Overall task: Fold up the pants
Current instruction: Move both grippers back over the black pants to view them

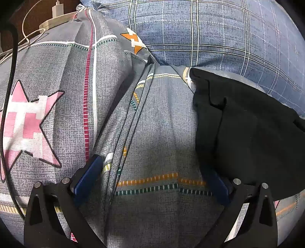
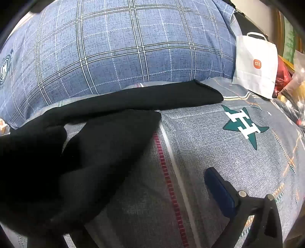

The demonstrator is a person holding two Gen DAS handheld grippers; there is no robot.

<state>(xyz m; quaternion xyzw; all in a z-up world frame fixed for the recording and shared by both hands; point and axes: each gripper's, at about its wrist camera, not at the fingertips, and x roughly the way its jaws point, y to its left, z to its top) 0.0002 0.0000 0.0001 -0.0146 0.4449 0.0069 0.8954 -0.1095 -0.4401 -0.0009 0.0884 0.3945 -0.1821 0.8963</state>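
Note:
The black pants (image 1: 247, 129) lie on a grey patterned bedsheet (image 1: 162, 133), at the right of the left wrist view. My left gripper (image 1: 152, 171) is open and empty above the sheet; its right finger (image 1: 219, 183) is at the pants' near edge. In the right wrist view the pants (image 2: 85, 152) fill the left, with one leg (image 2: 152, 97) stretched right. My right gripper (image 2: 144, 192) is open; its right finger (image 2: 219, 188) shows over the sheet, and the left finger is hidden under the black cloth.
A blue plaid quilt (image 2: 124, 47) is bunched at the back. A grey pillow with a pink star (image 1: 28, 124) lies at left, with a charger and cables (image 1: 55, 13) behind. A white paper bag (image 2: 255, 64) and clutter (image 2: 293, 91) stand at right.

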